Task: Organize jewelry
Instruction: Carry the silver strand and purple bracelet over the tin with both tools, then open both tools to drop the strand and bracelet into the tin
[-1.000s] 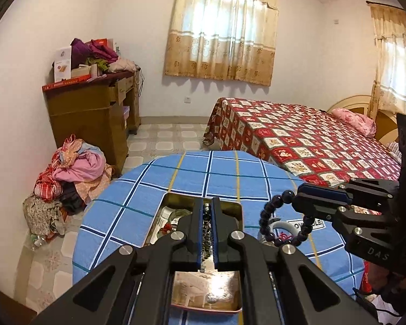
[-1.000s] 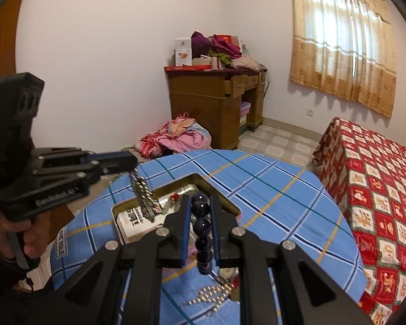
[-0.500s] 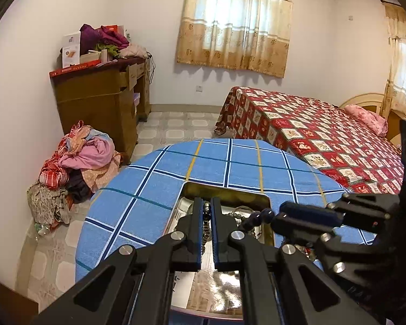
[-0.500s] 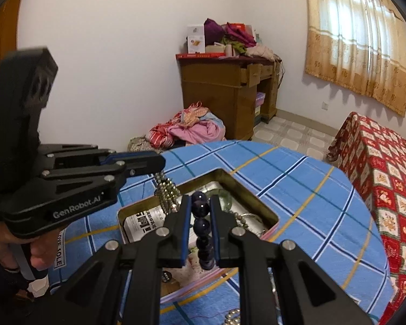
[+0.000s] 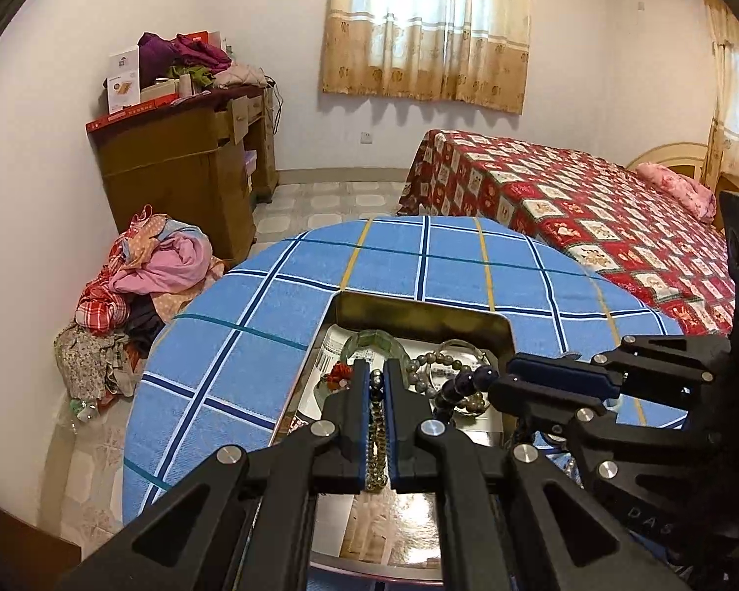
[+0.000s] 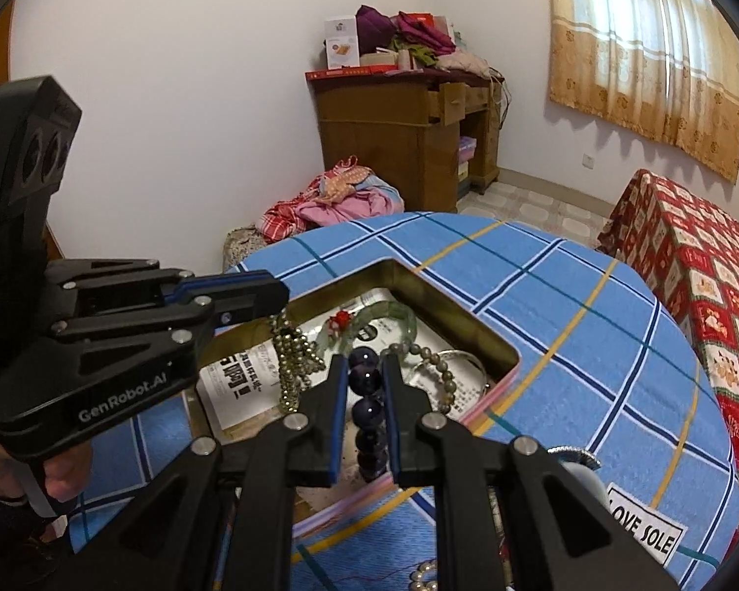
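Jaws of the left gripper [image 5: 377, 384] are clamped on a metal bead chain [image 6: 290, 359], which hangs below the fingertips into the open gold tin [image 5: 419, 317]. Jaws of the right gripper [image 6: 364, 384] are clamped on a dark bead bracelet [image 6: 367, 411], held over the same tin. A green bangle [image 5: 374, 342] and grey bead bracelet [image 6: 436, 362] lie inside the tin, just ahead of both jaws.

White walls [image 5: 54, 98] enclose the room. Ahead and left of the hand-held gripper stands a wooden cabinet [image 5: 182, 177] piled with clothes, more clothes [image 5: 138, 285] heaped on the tiled floor [image 5: 320, 202]. Ahead hangs a sunlit beige curtain [image 5: 426, 24]; right, a red-quilted bed [image 5: 591, 216].
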`<state>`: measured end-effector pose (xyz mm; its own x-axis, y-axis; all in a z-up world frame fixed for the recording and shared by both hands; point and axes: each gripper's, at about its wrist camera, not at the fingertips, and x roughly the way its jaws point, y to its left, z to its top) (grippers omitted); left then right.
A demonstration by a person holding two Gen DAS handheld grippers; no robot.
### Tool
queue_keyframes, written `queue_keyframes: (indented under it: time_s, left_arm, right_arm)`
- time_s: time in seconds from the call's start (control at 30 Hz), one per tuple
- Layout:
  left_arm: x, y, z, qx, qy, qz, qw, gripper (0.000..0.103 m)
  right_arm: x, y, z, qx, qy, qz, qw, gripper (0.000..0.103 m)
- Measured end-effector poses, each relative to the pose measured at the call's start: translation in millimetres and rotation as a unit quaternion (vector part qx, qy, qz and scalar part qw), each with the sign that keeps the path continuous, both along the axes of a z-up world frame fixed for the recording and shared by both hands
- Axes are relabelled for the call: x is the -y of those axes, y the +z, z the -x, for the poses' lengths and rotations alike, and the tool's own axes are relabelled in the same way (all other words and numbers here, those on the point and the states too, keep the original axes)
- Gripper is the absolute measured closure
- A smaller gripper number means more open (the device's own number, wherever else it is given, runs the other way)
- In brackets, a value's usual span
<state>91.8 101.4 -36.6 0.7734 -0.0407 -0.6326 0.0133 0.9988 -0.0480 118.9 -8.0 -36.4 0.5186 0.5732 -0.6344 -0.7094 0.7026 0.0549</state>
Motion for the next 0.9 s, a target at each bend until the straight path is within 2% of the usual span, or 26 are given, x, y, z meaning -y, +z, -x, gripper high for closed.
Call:
queue_keyframes:
  time_s: [0.63,0.7,0.73,0.77,0.83,0.87,0.9]
  left_arm:
    - [-0.4,-13.5,-8.5,-0.025,-0.003,-0.010,0.9996,0.098]
    - [-0.3,-13.0,-6.7,-0.025,-0.003,-0.011,0.9996,0.097]
    - [0.1,-12.6,-5.7,-0.025,-0.004,-0.011,0.9996,0.089]
    - [-0.1,-12.2,-4.7,-0.026,-0.001,-0.013,0.9996,0.082]
    - [-1.5,-10.1,-0.5,-0.019,0.013,-0.018,0.9996,0.033]
    - [-2.2,-8.7,2.5,-0.009,0.019,-0.019,0.9996,0.027]
    - [-3.0,-6.6,6.1,0.000,0.021,-0.016,0.9996,0.025]
  right_arm:
    - [-9.5,-13.2,-9.0,-0.014,0.006,0.020,1.000,0.086]
    - [-4.3,-13.3,-10.1,-0.012,-0.004,0.015,1.000,0.075]
    - [0.5,-12.6,-10.4,-0.012,-0.010,0.011,1.000,0.057]
    - [4.9,-11.3,-8.9,-0.008,-0.017,0.007,1.000,0.043]
    - [17.3,-7.4,-6.1,0.001,-0.028,0.004,1.000,0.041]
    - [21.3,-6.5,-6.1,0.001,-0.032,0.004,0.999,0.041]
    - [31.5,-5.4,-5.5,0.000,-0.041,0.002,0.999,0.040]
